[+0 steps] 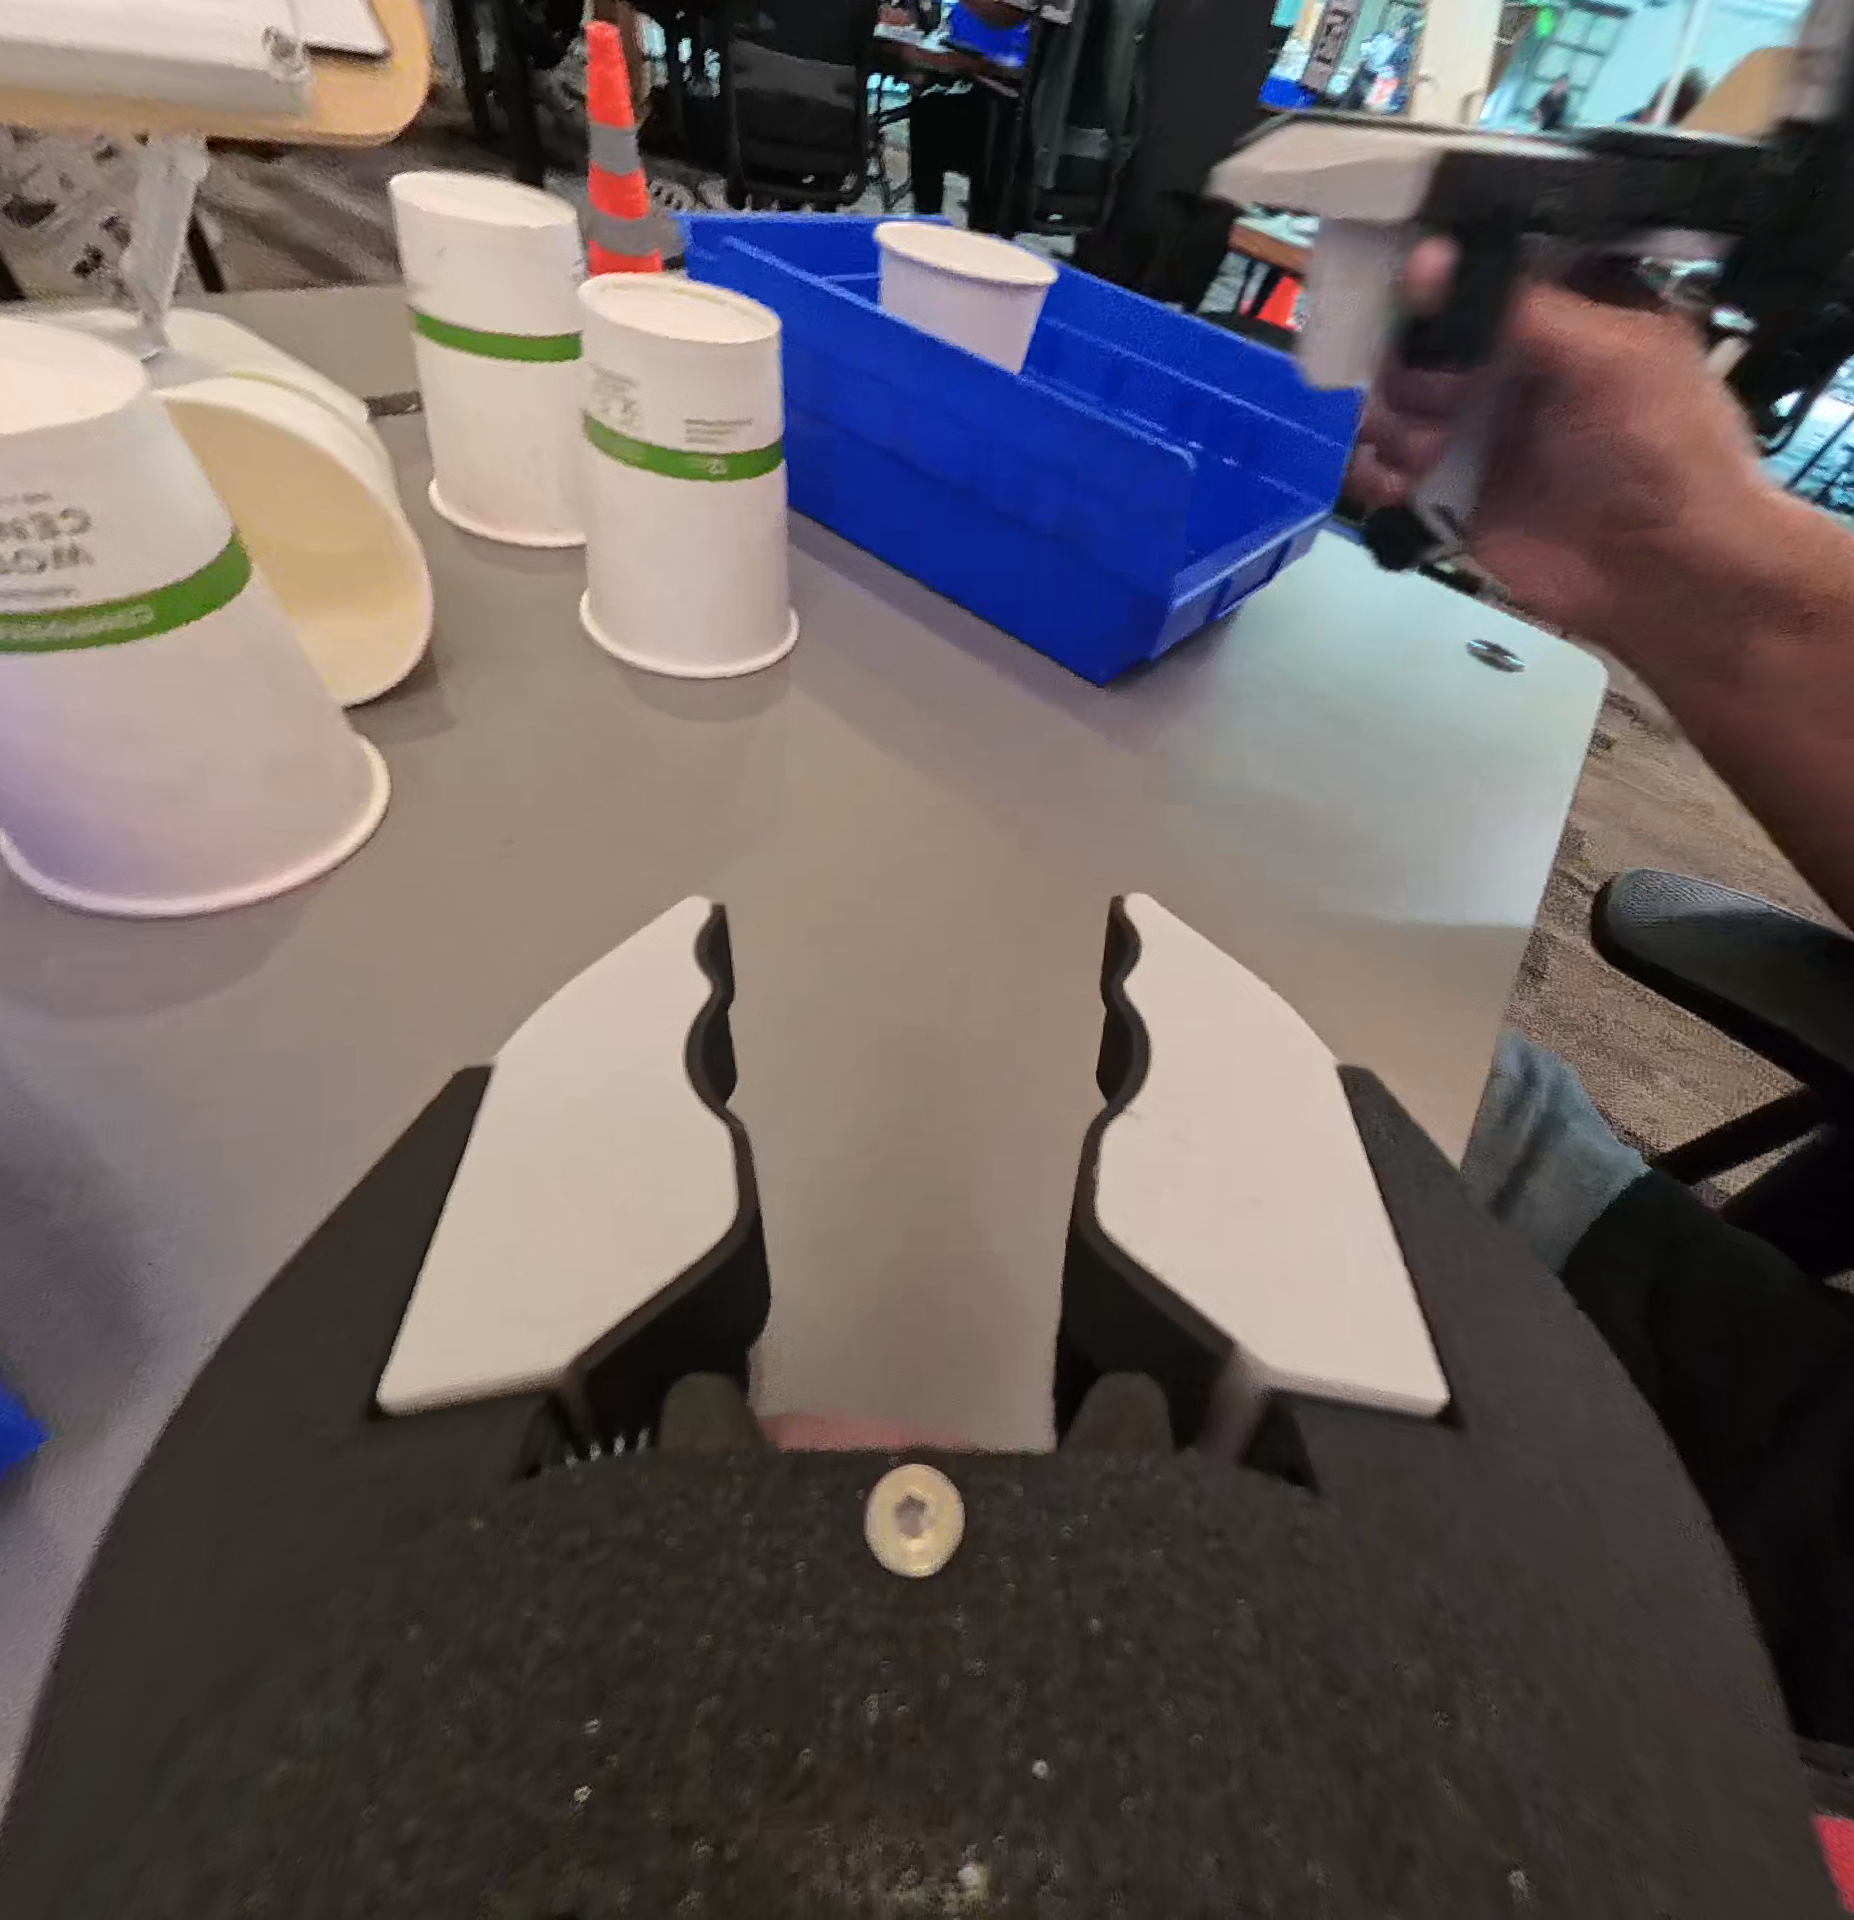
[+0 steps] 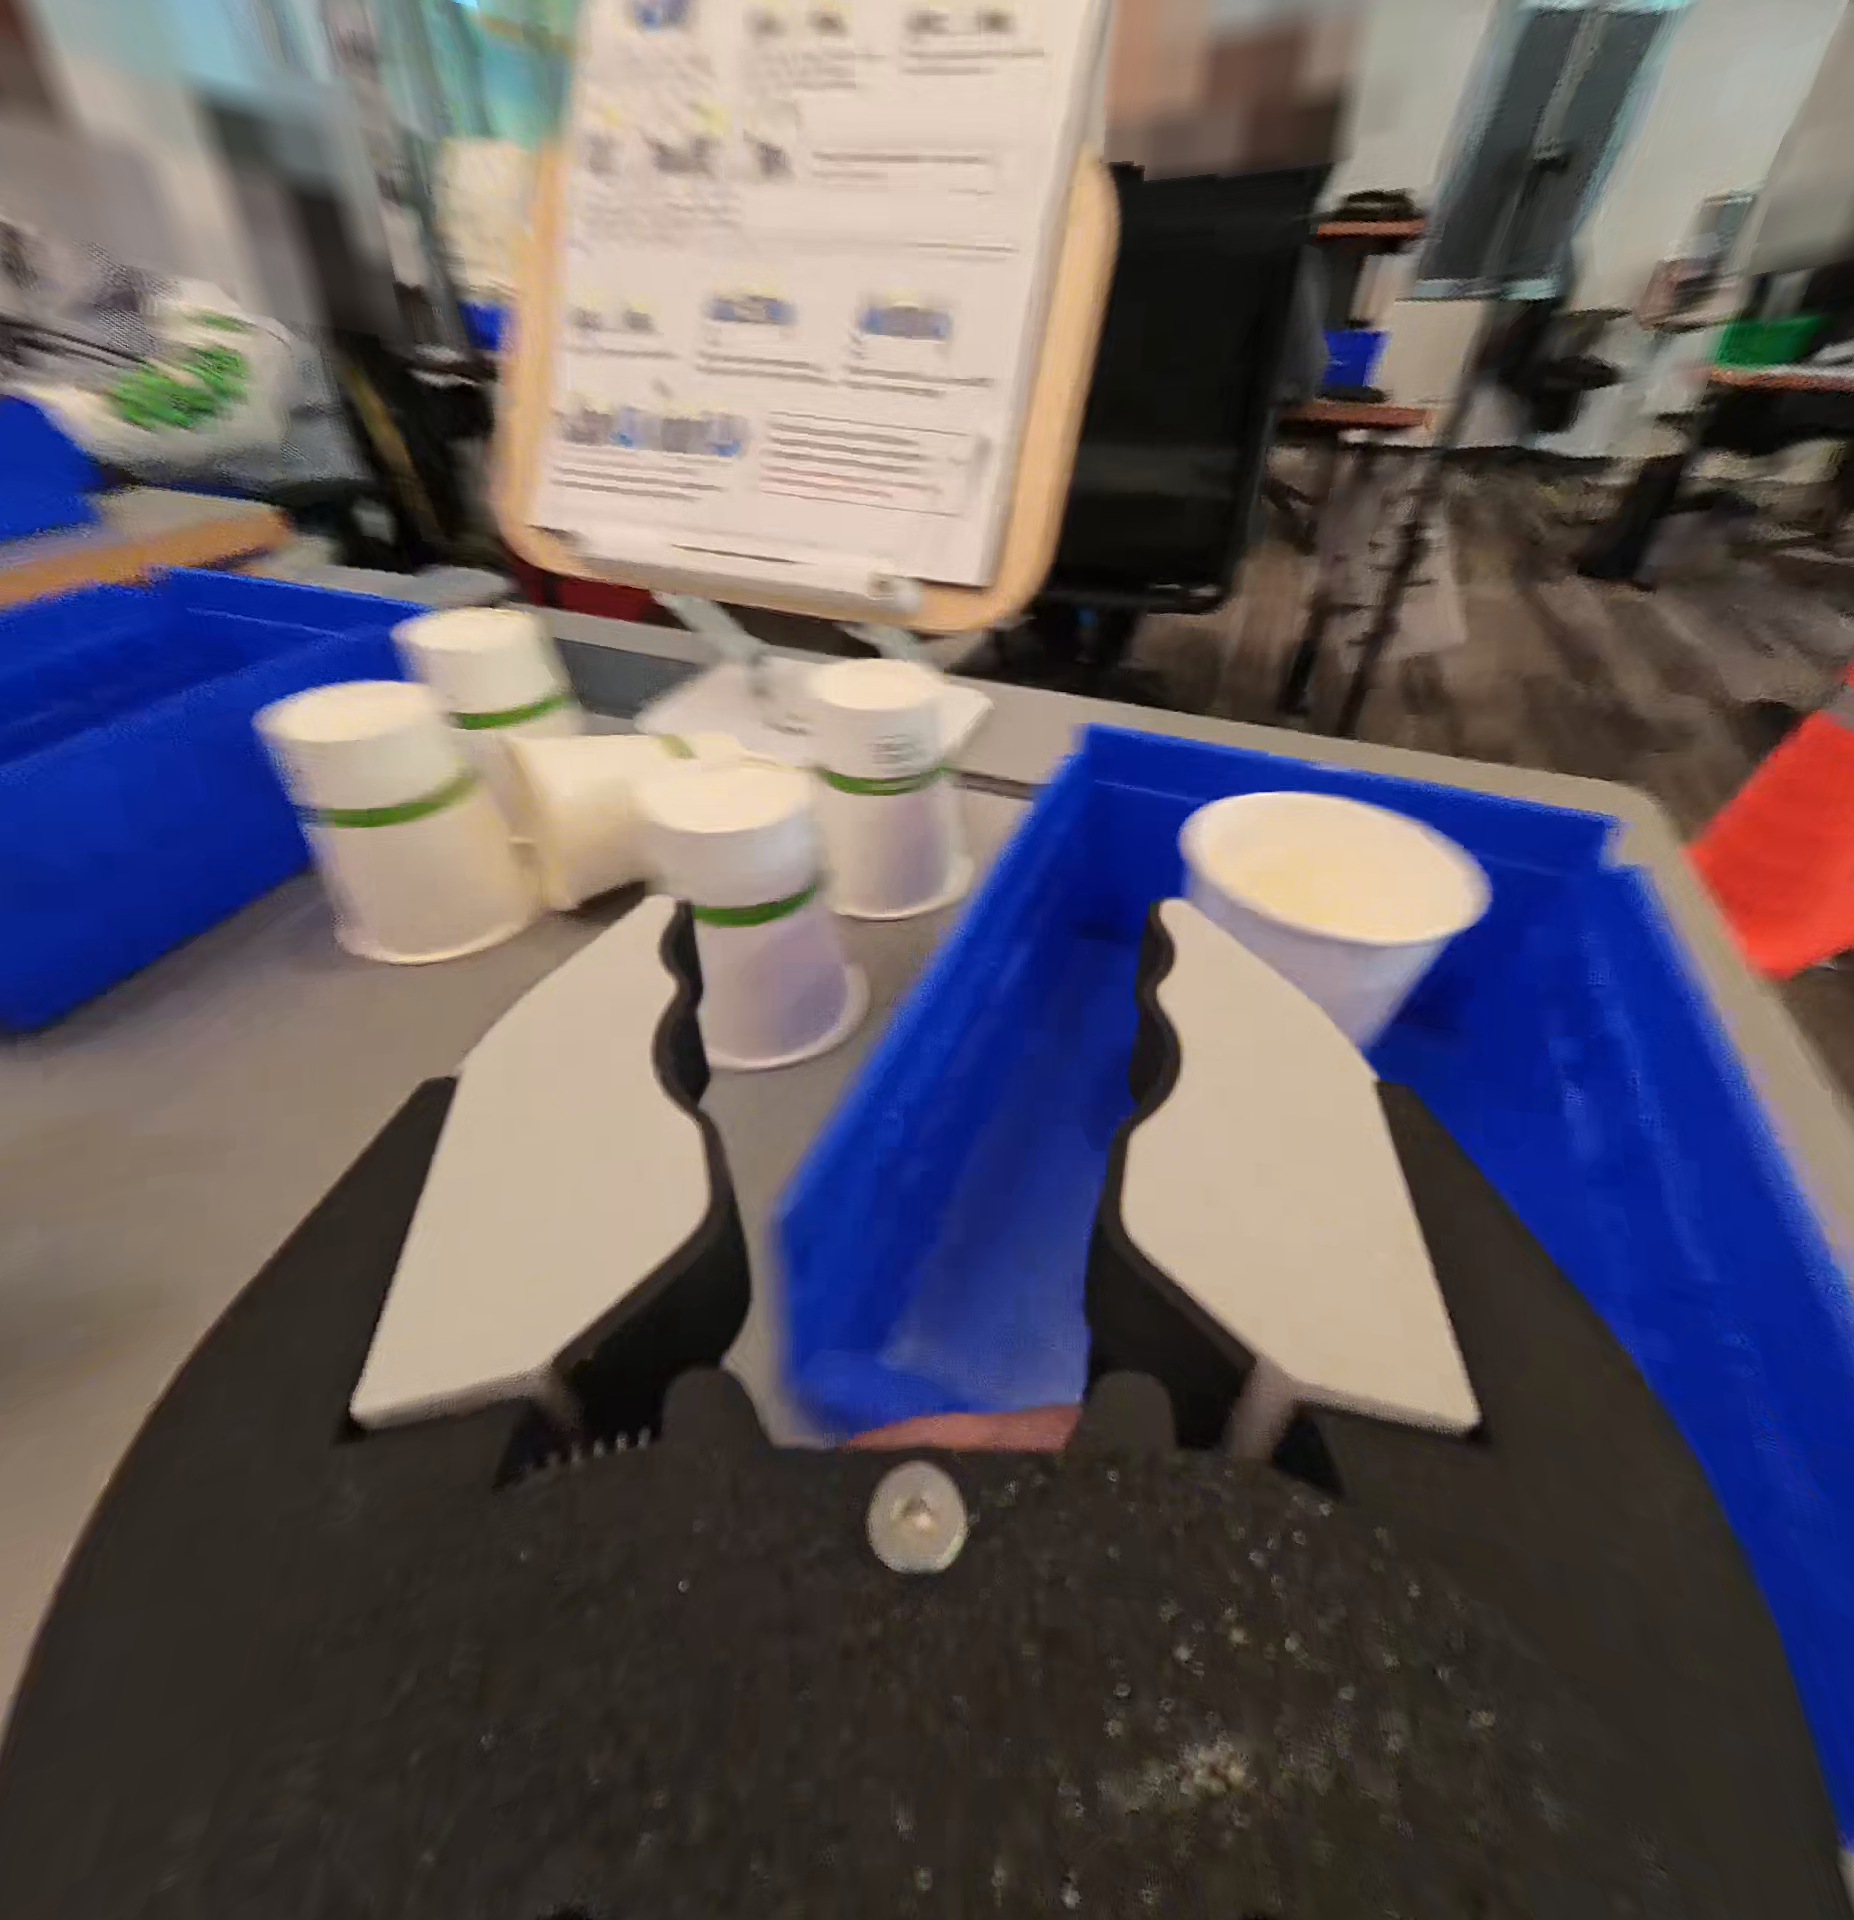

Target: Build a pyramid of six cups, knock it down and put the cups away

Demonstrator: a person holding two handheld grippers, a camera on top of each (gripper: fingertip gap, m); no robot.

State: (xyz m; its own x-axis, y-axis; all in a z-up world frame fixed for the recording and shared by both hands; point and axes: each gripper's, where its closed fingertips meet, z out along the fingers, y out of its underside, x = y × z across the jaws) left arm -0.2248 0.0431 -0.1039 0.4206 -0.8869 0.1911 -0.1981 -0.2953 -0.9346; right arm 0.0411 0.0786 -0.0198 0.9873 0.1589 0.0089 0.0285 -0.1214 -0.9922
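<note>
Several white paper cups with green bands are on the grey table (image 1: 1006, 810). Three stand upside down (image 1: 123, 644) (image 1: 497, 353) (image 1: 684, 478) and one lies on its side (image 1: 320, 520). One cup (image 1: 964, 291) stands upright in the blue bin (image 1: 1006, 499). My left gripper (image 1: 918, 914) is open and empty over bare table, right of the cups. My right gripper (image 2: 918, 914) is open and empty above the near left wall of the bin (image 2: 954, 1143); the cup in the bin (image 2: 1328, 894) is just beyond its right finger. An upside-down cup (image 2: 757, 904) stands beyond its left finger.
A hand (image 1: 1588, 499) holds the right gripper above the bin's right end. A second blue bin (image 2: 102, 779) sits at the left. A clipboard on a stand (image 2: 798, 312) is behind the cups. An orange cone (image 1: 616, 156) and an office chair (image 1: 1754, 987) stand beyond the table edges.
</note>
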